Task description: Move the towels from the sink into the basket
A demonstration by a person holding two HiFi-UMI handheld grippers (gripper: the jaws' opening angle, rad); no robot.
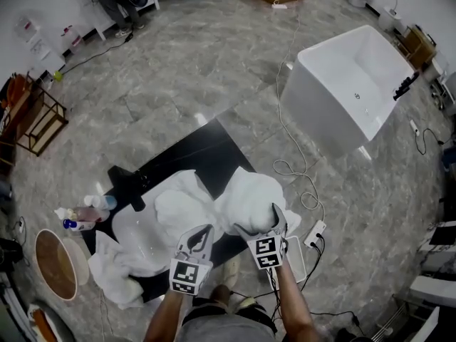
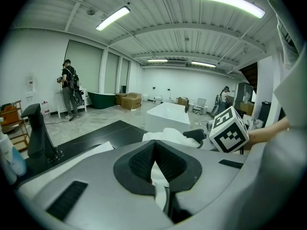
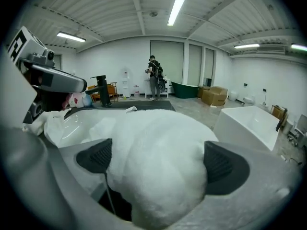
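Some towels [image 1: 187, 206] lie heaped over the sink [image 1: 142, 242] in the black bench [image 1: 206, 152]. Left gripper [image 2: 154, 153] jaws pinch a thin towel fold [image 2: 157, 177]. Right gripper [image 3: 158, 163] jaws are spread wide, a fat towel lump [image 3: 158, 128] between them.

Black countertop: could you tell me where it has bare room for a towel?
Bare: the far strip of the countertop beyond the faucet and towels. Crowded: the sink and near edge under towels, bottles at left.

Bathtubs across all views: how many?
2. A white bathtub stands to the right of the black counter. A dark green bathtub sits by the far wall. More may be hidden.
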